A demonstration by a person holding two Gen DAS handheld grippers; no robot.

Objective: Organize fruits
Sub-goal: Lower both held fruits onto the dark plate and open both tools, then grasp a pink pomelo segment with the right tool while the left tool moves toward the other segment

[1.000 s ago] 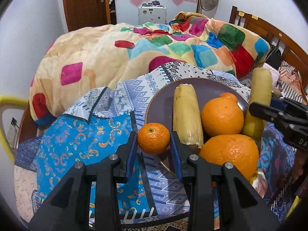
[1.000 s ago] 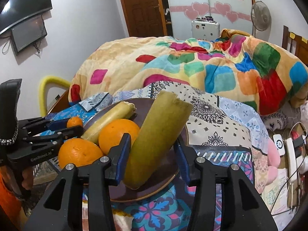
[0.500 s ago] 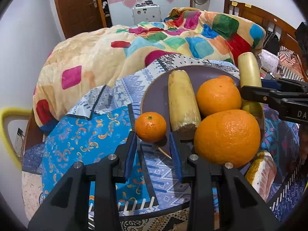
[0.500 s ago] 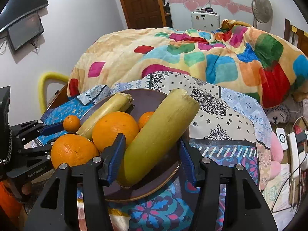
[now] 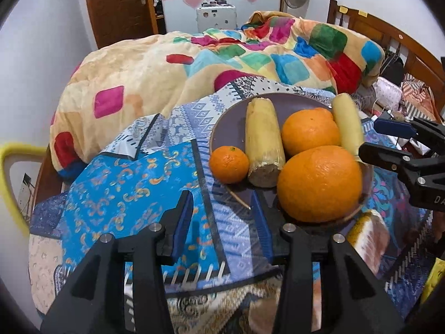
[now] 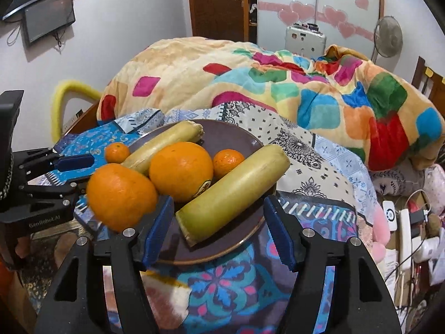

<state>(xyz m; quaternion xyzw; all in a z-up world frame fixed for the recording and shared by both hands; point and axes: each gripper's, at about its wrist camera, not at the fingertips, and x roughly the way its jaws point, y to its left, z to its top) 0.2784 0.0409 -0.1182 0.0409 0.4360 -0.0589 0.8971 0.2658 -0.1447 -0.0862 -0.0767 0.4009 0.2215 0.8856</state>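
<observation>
Releasing step, as we read it: fruit now on the plate (image 6: 236,136). Items: small mandarin (image 5: 228,164) at its left rim, just ahead of left gripper (image 5: 222,224); long yellow-green stalk (image 6: 233,192) along the right side, near end between the fingers of right gripper (image 6: 218,229). Both sets of jaws have just been opening; pads clear, nothing clamped. Also 2 big oranges, 2nd stalk, 2nd mandarin. Next, we judge: back both out w/o nudging the fruit, then fetch any leftover.
</observation>
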